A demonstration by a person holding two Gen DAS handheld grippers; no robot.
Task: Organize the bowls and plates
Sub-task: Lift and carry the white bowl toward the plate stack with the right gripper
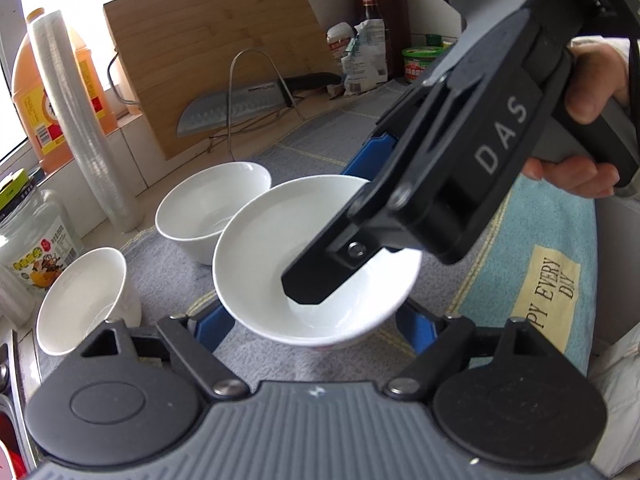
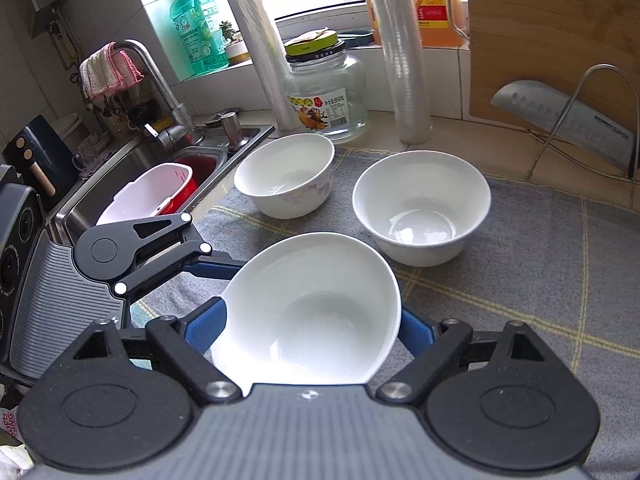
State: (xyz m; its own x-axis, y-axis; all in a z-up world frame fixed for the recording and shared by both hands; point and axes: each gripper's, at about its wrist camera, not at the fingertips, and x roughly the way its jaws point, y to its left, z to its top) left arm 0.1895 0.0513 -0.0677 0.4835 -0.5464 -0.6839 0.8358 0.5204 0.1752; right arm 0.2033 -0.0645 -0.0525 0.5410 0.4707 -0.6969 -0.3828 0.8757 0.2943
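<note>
- A white bowl (image 1: 316, 264) (image 2: 312, 312) is held tilted above the grey checked cloth (image 1: 168, 264) (image 2: 520, 280), its mouth turned up and toward both cameras; its inside is plain, glossy and holds nothing.
- The right gripper (image 1: 316, 288) reaches down into it: one black finger (image 1: 320, 276) lies inside the bowl against the wall, the blue-padded one (image 1: 372, 156) shows behind the far rim, so the jaws are clamped on the rim.
- The left gripper (image 2: 224, 276) has its blue pads on either side of the bowl, close to its wall; whether they press it I cannot tell.
- Just beyond it stands a second white bowl (image 1: 212, 210) (image 2: 422, 206), upright on the cloth, with a narrow gap between the two rims.
- A third bowl (image 1: 86, 300) (image 2: 286, 174), faintly patterned outside, sits near the cloth's edge beside the sink (image 2: 132, 168).
- Behind the bowls the way is hemmed in by a glass jar (image 2: 326, 92) (image 1: 30, 232) and a tall stack of clear cups (image 2: 404, 52) (image 1: 80, 120).
- To the far side a cutting board (image 1: 216, 52) (image 2: 552, 36) leans on the wall with a cleaver (image 1: 236, 106) (image 2: 564, 120) in a wire rack.
- Open cloth lies in the right-hand part of the right wrist view, and a blue towel (image 1: 532, 264) borders the grey cloth.
</note>
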